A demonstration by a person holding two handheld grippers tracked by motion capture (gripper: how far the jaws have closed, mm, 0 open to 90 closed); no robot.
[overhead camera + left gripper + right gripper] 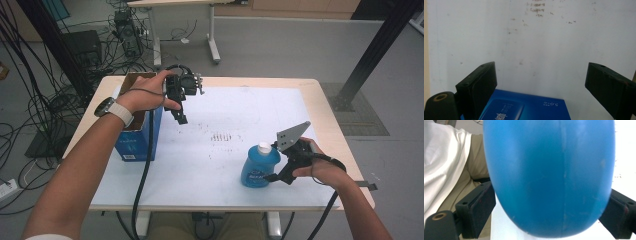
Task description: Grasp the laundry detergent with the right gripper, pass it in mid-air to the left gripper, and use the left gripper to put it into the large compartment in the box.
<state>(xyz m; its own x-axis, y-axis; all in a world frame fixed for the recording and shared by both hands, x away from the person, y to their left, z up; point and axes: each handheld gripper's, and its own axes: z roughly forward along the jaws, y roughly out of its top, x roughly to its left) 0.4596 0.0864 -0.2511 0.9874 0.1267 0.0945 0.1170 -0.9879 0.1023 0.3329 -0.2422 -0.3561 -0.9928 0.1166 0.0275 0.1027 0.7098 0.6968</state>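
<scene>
The jaws of the right gripper (272, 175) are standing on both sides of the blue bottle (260, 166), one at each flank of its round body. In the right gripper view the bottle (549, 177) is sitting deep between the two black pads, and the pads look to be touching its sides or almost touching; I cannot tell for sure if they are already pressing. I am judging that the grasp is in hand but not yet firm. The bottle is standing upright on the white table cover (225, 165), near the front edge, with its white cap (264, 147) on top.

The left gripper (181, 119) is hanging in the air with its jaws wide apart and nothing between them. It is pointing down beside the blue carton box (136, 142), which is standing open at the left side of the table. In the left gripper view, a blue corner of this box (529, 108) is showing under the jaws.

The step seems to be the taking of the bottle, probably for putting it in the box. The next move is calling for a firm squeeze on the smooth, round body, and then a straight lift, so the bottle is not slipping or tipping.
</scene>
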